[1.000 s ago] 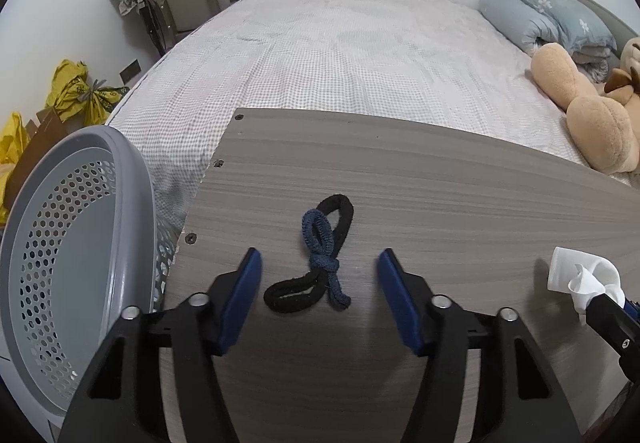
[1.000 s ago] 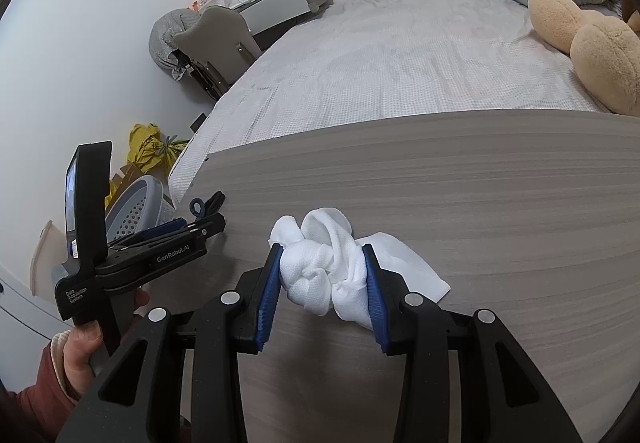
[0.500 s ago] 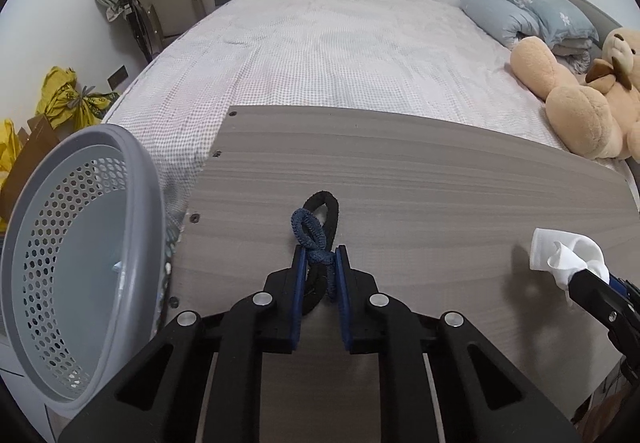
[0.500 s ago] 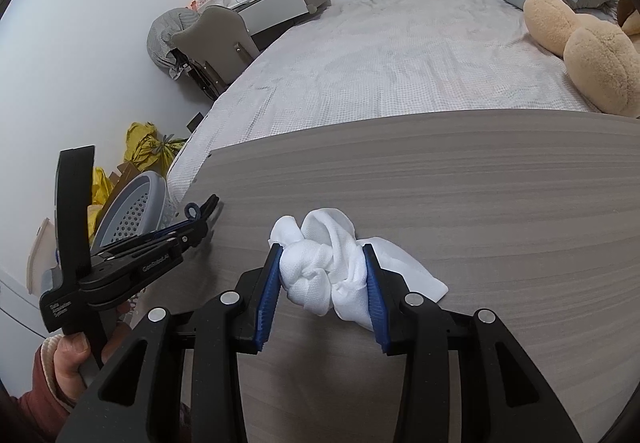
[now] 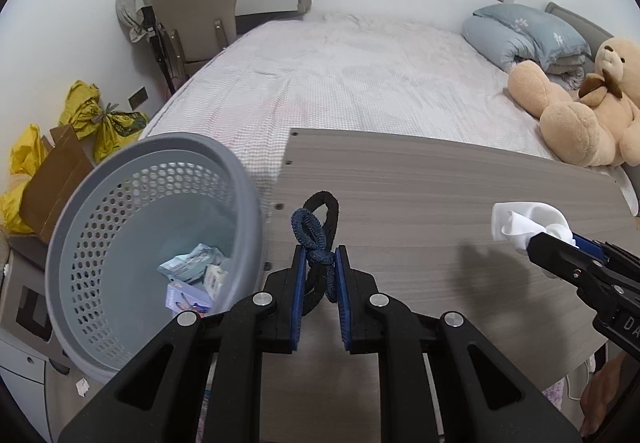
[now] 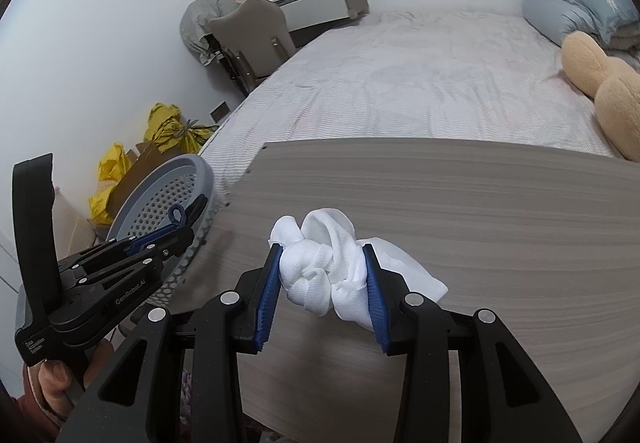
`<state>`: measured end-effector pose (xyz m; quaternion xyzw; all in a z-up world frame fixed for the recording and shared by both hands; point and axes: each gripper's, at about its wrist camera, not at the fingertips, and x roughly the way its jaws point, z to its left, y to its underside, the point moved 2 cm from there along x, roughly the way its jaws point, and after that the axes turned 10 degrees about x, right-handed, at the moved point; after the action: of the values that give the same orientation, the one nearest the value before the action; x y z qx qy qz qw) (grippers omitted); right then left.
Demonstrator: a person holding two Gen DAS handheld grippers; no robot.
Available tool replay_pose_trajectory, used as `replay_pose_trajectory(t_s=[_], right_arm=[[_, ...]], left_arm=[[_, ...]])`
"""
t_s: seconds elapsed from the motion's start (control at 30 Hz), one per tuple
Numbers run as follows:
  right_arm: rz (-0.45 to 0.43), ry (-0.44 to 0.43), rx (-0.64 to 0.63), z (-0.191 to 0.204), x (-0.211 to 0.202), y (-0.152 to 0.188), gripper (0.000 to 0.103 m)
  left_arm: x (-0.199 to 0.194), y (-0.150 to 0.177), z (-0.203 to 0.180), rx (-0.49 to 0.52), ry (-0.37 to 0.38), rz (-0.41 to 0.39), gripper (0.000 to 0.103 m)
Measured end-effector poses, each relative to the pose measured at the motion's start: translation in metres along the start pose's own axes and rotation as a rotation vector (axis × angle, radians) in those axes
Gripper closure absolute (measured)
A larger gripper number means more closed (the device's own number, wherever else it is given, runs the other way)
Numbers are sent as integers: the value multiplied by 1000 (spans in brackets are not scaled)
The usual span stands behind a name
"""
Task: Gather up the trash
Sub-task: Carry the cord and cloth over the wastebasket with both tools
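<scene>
Wrappers lie inside grey perforated basket.

One grey basket, two knotted hair ties, one white cloth, one teddy bear, two grippers

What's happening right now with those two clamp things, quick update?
Left gripper shut on knotted hair ties. Right gripper shut on white cloth wad. Grey basket at left, path clear.

"GenRobot.AI" on left hand-held gripper side; small handle-base print there too small to read.
</scene>
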<state>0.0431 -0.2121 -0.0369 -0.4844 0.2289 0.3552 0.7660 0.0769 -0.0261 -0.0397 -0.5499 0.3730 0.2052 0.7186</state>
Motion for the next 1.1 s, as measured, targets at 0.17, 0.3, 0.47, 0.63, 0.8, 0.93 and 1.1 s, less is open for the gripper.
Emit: replay_pose_trajectory(t_s=[0.17, 0.3, 0.47, 0.63, 0.8, 0.93, 1.1], right_arm=[[12, -40, -41, 36, 14, -1, 65], [36, -73, -91, 71, 30, -4, 65], [61, -128, -163, 118, 54, -9, 65], [97, -162, -220, 158, 83, -12, 65], [131, -190, -254, 184, 107, -11, 65], [157, -193, -271, 196, 124, -8, 65], [176, -198, -278, 202, 135, -8, 65]], left_arm=[[-13, 9, 32, -24, -38, -17, 88], [-18, 17, 63, -61, -77, -25, 88], [-17, 27, 106, -116, -131, -11, 88], [-11, 33, 140, -163, -173, 2, 88], [-6, 35, 162, -188, -196, 12, 88], [-1, 37, 171, -203, -198, 25, 88], [5, 41, 180, -225, -208, 42, 85]])
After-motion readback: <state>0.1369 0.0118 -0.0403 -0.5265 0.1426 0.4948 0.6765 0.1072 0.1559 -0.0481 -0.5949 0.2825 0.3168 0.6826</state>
